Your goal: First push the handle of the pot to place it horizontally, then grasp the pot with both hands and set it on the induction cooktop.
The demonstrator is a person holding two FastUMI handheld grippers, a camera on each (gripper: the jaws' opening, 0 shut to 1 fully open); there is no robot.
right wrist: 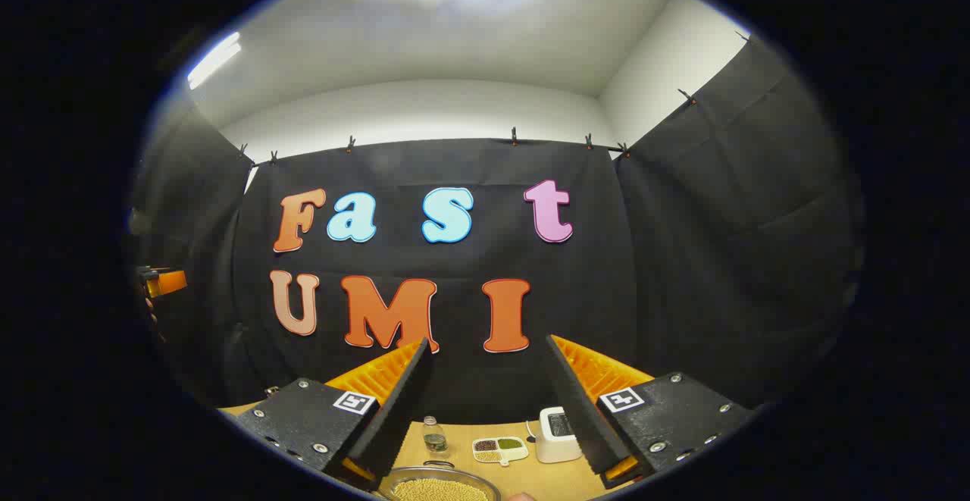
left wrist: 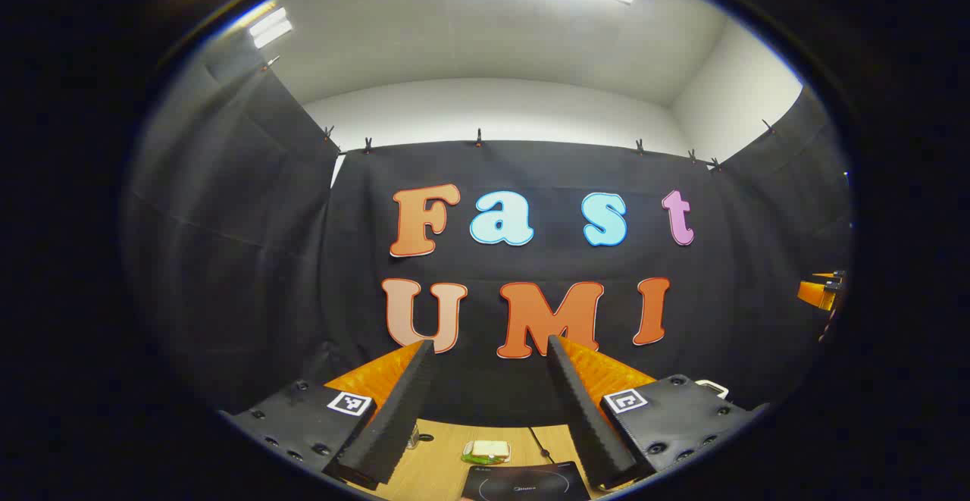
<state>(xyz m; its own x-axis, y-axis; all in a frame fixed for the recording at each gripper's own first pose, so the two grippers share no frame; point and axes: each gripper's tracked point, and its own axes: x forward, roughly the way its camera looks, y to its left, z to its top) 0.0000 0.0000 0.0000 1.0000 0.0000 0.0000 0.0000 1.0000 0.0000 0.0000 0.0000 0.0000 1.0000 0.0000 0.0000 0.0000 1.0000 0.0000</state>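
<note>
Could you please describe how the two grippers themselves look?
The left gripper and right gripper look the same: two long ridged jaws backed by ribbed orange plastic, on black bolted blocks. Each block carries a small square black-and-white marker.

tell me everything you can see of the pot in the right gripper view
The pot sits low in the right gripper view, on the wooden table, between the right claw's open fingers and beyond them. Just its upper part shows: a round, metal-looking rim, upright and lidless, holding small yellowish grains. A small dark loop stands at its far rim. Its long handle cannot be made out. Neither finger touches it.
</note>
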